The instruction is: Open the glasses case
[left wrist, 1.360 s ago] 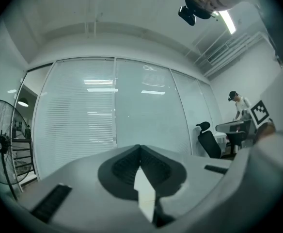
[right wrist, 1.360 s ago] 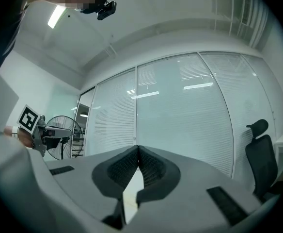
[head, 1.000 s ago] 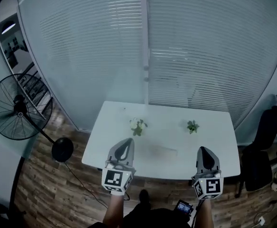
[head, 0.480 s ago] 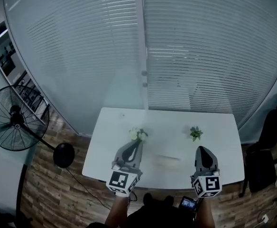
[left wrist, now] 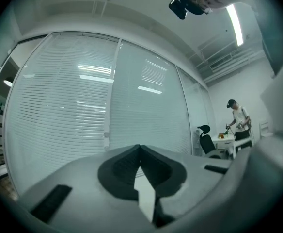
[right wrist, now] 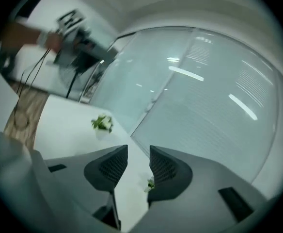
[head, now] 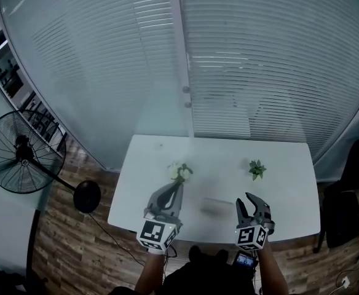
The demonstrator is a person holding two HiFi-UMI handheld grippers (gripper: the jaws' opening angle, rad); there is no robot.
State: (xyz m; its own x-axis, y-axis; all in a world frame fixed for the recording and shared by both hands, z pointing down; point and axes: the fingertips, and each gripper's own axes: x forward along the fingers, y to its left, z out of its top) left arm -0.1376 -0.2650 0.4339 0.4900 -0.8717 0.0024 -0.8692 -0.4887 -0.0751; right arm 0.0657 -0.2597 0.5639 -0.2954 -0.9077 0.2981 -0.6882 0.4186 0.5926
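White smooth counter point(head: 284, 165) with open surface around a blurred pale glasses case point(head: 214, 206); left gripper point(head: 178, 184) fingers pressed together, right gripper point(head: 245, 200) fingers opening, nothing between them

The table point(head: 284, 177) is white and smooth. The floor point(head: 56, 241) is brown wood. The left gripper point(head: 179, 185) is dull grey plastic.

Head view overhead; gripper views seemingly near-level

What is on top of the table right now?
A white-flowered plant, a green plant and a pale case sit on the table. The left gripper and right gripper cover parts of its near edge.
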